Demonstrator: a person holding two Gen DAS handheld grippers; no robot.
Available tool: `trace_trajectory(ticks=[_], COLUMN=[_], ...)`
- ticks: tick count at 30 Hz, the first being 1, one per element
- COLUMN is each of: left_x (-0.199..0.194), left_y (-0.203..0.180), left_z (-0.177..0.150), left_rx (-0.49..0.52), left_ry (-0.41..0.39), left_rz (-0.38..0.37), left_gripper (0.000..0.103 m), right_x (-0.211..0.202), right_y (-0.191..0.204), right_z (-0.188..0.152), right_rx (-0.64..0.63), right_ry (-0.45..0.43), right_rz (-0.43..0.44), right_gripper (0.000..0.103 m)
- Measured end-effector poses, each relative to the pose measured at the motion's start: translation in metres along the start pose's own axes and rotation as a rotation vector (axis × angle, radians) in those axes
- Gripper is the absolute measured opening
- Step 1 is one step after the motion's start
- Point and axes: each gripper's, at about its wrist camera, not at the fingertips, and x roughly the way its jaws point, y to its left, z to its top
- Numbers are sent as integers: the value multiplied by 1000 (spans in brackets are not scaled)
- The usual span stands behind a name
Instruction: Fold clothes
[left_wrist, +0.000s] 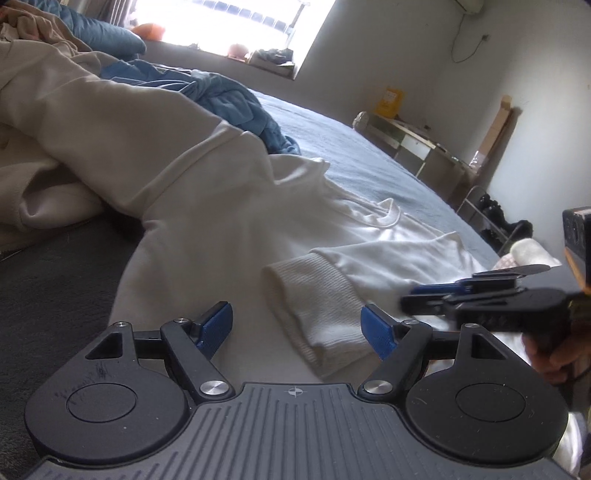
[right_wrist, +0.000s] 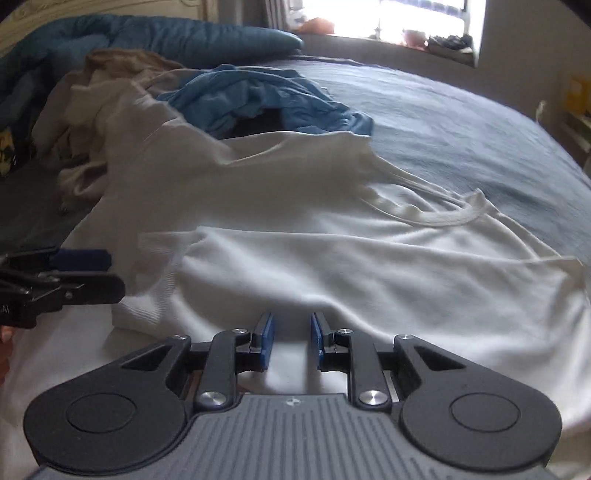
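A white sweatshirt (right_wrist: 369, 266) lies spread on the bed with its neckline toward the far side. One sleeve is folded across the body, and its ribbed cuff (left_wrist: 317, 306) rests between the wide-apart fingers of my open left gripper (left_wrist: 297, 328). No pad touches the cuff. My right gripper (right_wrist: 291, 339) hovers low over the sweatshirt's body with a narrow gap between its blue pads and nothing pinched. In the left wrist view the right gripper (left_wrist: 410, 297) comes in blurred from the right, just beyond the cuff. The left gripper (right_wrist: 107, 271) shows at the left edge of the right wrist view, beside the cuff (right_wrist: 147, 306).
A beige garment (left_wrist: 110, 129) is heaped at the left, overlapping the sweatshirt's far shoulder. A crumpled blue garment (right_wrist: 258, 99) lies behind it, with a blue duvet (right_wrist: 147, 37) at the head. The grey-blue sheet (left_wrist: 351, 155) is bare to the right. A desk (left_wrist: 424, 144) stands past the bed.
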Motion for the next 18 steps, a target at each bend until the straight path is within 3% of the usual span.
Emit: trace_trajectory(ticks=[4, 6, 8, 10, 14, 17, 18], left_x=[-4, -9, -12, -14, -8, 5, 10], left_y=[1, 0, -3, -9, -27, -39, -42], left_z=[1, 3, 5, 6, 7, 2, 1], left_rx=[11, 15, 27, 47, 94, 142, 157], left_ry=[-8, -27, -53, -78, -96, -56, -39], left_rz=[-4, -10, -10, -21, -77, -77, -73], left_gripper=[77, 77, 77, 77, 77, 77, 77], right_x=[-1, -26, -52, -79, -158, -227, -235], right_y=[47, 49, 45, 33, -15, -45, -53], right_z=[-5, -6, -7, -9, -25, -45, -49], right_rx=[-155, -148, -128, -68, 169, 315, 347], right_ry=[-85, -154, -201, -217, -298, -390, -369], right_rz=[-2, 38, 18, -36, -88, -91, -82], right_gripper=[23, 23, 23, 23, 23, 23, 23])
